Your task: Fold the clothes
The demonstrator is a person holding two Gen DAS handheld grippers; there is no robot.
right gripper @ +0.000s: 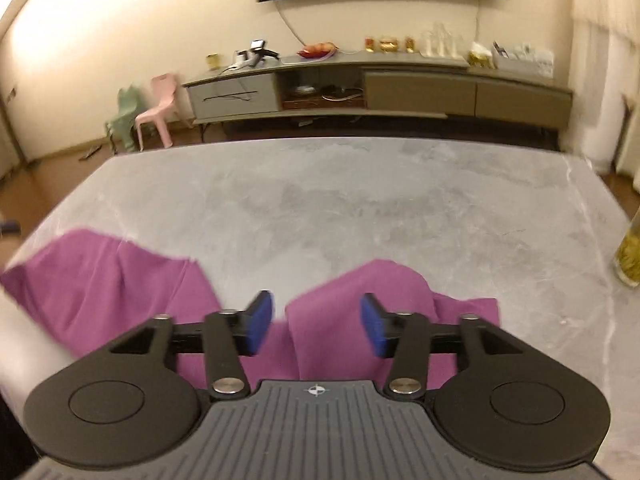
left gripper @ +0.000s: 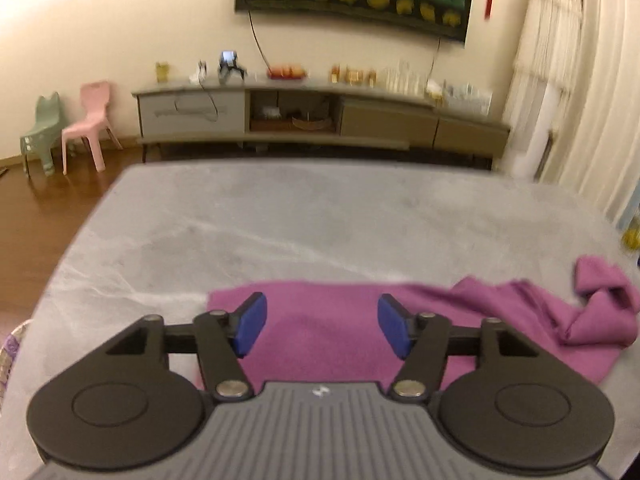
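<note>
1. The left gripper (left gripper: 322, 326) hangs over the near part of a grey marbled table top (left gripper: 304, 216), its two blue-padded fingers (left gripper: 251, 324) spread apart with nothing pinched between them.
2. Just below and ahead of those spread fingers lies the purple knit garment (left gripper: 320, 340), flat on the table under the gap between the pads; the frames do not show either pad pressing on it.
3. To the right of the left gripper the same cloth bunches into folds and a raised, crumpled end (left gripper: 600, 304).
4. The right gripper (right gripper: 317, 324) also stands with its blue-padded fingers (right gripper: 260, 322) apart, holding nothing.
5. Under and ahead of it, the purple garment (right gripper: 332, 312) rises in a rounded hump between the pads, with a flatter spread (right gripper: 104, 280) to the gripper's left.
6. Far to the right of the right gripper, at the table's edge, stands a clear glass container with yellow contents (right gripper: 630, 256).
7. Beyond the table, well ahead of both grippers, a long low grey-and-brown cabinet (left gripper: 320, 116) runs along the wall, with a pink plastic chair (left gripper: 90, 124) and a green one (left gripper: 42, 132) to its left.
</note>
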